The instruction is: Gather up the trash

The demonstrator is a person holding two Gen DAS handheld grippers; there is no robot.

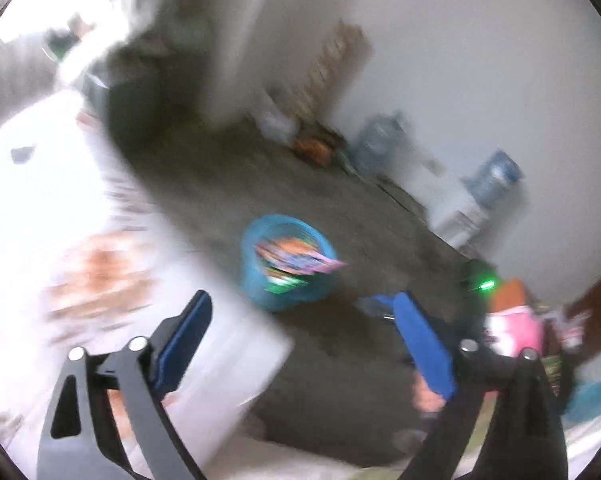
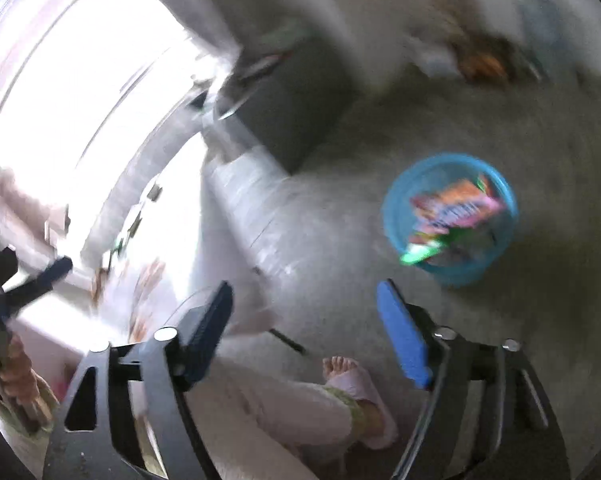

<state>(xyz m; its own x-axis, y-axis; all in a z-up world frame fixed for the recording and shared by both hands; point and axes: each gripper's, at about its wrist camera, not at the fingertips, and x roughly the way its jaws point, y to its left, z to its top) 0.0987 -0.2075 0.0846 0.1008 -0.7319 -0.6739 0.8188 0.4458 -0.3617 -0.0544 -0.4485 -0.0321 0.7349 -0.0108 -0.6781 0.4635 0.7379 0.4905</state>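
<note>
A blue round bin [image 1: 256,280] stands on the grey floor, holding several bright wrappers [image 1: 296,256]. My left gripper [image 1: 302,308] hangs above and in front of it, open, with nothing between its blue pads. In the right wrist view the same bin [image 2: 460,276] sits to the upper right with the wrappers [image 2: 452,208] inside. My right gripper [image 2: 304,300] is open and empty above the floor, to the left of the bin. Both views are blurred.
A white table [image 1: 40,200] fills the left. Two blue water jugs [image 1: 376,140] [image 1: 496,180] stand by the far wall. A dark cabinet [image 2: 292,100] is behind. A person's sandalled foot [image 2: 356,384] is on the floor below my right gripper. Pink packaging [image 1: 512,332] lies at right.
</note>
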